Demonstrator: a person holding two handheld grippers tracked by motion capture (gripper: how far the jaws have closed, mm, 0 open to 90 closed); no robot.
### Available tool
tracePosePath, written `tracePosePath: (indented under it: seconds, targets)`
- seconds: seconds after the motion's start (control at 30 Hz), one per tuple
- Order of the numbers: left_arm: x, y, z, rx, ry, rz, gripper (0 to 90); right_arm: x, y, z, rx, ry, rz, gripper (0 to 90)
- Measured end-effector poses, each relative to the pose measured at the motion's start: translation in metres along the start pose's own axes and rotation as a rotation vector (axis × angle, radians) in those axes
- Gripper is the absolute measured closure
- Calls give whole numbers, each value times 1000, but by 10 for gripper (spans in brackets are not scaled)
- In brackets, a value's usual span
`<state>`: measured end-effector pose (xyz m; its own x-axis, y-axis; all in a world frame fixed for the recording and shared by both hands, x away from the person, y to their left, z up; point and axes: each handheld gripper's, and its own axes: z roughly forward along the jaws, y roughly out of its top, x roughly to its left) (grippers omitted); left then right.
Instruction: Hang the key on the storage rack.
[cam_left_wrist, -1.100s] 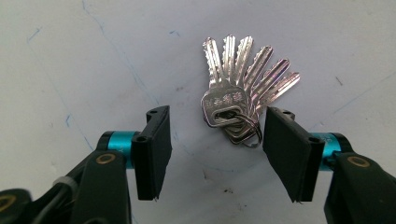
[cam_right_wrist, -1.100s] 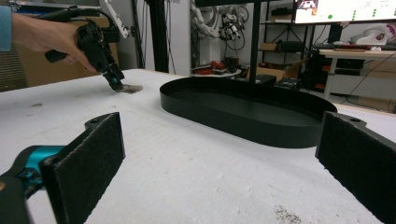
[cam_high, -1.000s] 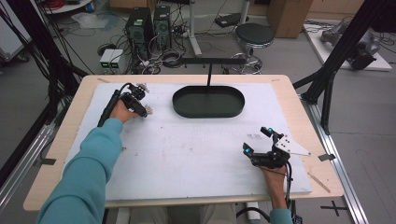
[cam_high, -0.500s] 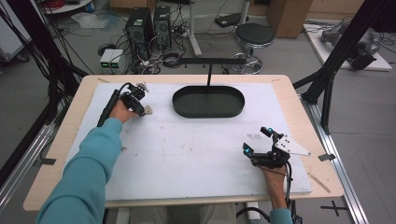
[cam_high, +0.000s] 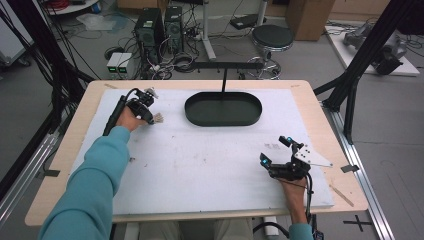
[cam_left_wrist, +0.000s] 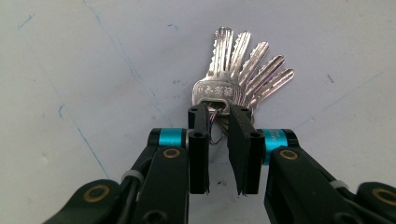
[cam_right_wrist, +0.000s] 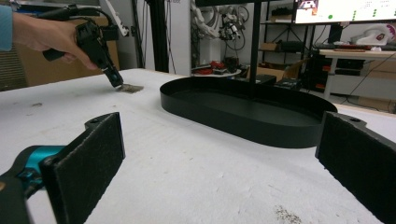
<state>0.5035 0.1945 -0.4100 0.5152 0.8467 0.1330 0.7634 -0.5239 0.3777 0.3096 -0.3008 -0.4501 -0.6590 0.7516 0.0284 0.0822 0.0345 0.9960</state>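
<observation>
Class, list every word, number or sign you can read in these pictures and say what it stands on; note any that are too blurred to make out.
Top key of the bunch: stamped marks across its head, too small and blurred to read.
Screen beyond the table in the right gripper view: small figures and coloured dots, too blurred to read.
Table cover: a faint patch of dark marks near the right gripper, not readable.
Nothing else bears text.

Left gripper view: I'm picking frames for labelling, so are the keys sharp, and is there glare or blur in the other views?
Left gripper view: keys sharp, mild shine on the blades. Right gripper view: its near pads soft, tray clear. High view: evenly lit, slightly soft.
</observation>
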Motion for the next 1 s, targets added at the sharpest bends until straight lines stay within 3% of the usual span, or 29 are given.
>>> tracePosePath:
  seconds: [0.13,0.87,1.0]
  targets:
    - [4,-1,0,0,-18,-28,735,0,0,0,0,0,0,5]
    - [5,-1,0,-2,-63,-25,872,0,0,0,0,0,1,5]
    - [7,-2,-1,1,-76,-48,877,0,0,0,0,-2,-2,5]
